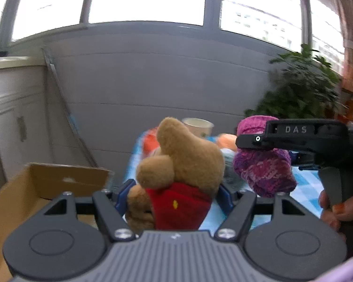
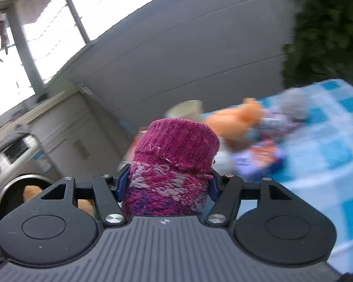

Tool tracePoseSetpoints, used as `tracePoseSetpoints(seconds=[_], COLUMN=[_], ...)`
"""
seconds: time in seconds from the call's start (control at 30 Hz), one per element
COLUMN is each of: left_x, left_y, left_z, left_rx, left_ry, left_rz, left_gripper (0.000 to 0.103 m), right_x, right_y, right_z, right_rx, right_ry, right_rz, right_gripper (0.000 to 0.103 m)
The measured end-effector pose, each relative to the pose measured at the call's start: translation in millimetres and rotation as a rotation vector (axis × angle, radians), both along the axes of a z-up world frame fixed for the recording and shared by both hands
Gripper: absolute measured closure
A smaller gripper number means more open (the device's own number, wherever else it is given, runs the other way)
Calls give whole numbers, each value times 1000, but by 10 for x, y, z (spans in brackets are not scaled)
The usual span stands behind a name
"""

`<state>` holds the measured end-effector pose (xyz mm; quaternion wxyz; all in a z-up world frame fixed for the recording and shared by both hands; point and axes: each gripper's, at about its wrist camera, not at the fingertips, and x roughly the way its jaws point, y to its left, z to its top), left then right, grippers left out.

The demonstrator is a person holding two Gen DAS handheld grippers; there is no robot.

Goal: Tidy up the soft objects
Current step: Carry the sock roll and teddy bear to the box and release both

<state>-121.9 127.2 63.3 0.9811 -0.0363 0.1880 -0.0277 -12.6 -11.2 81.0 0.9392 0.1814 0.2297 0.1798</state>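
Note:
My left gripper [image 1: 174, 195] is shut on a brown plush bear [image 1: 186, 159] in a red shirt, which fills the space between the blue pads and leans left. My right gripper [image 2: 168, 184] is shut on a magenta and purple knitted bundle [image 2: 176, 145], both pads pressed into its sides. The left wrist view shows the same bundle [image 1: 263, 171] at the right, raised above the table beside the bear, with one black finger [image 1: 249, 140] of the right gripper across its top. A hand [image 1: 334, 209] holds that gripper's handle.
An open cardboard box [image 1: 16, 199] sits low at the left. The blue checked tablecloth [image 2: 329, 141] carries a blurred pile with an orange plush [image 2: 237, 117], a grey soft thing [image 2: 294, 105] and a pale cup [image 2: 186, 109]. A leafy plant [image 1: 301, 89] stands at the right, a washing machine [image 2: 9, 155] at the left.

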Motion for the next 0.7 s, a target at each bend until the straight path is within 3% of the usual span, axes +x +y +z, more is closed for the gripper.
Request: tracePoseSetpoints(seconds=[0.3, 0.53, 0.7], left_x=[-50, 6, 86], left_y=[654, 1129, 1300], left_z=[10, -189, -360], left_rx=[22, 7, -7], left_ry=[-1, 65, 132], left_rz=[206, 361, 424], left_gripper=[32, 32, 32], right_x=[328, 705, 865], right_y=[1027, 1790, 2078], right_z=[162, -61, -268], right_rx=[-31, -98, -127], right_ry=[-18, 30, 89], right_rz=[251, 372, 429], right_gripper=[25, 25, 24])
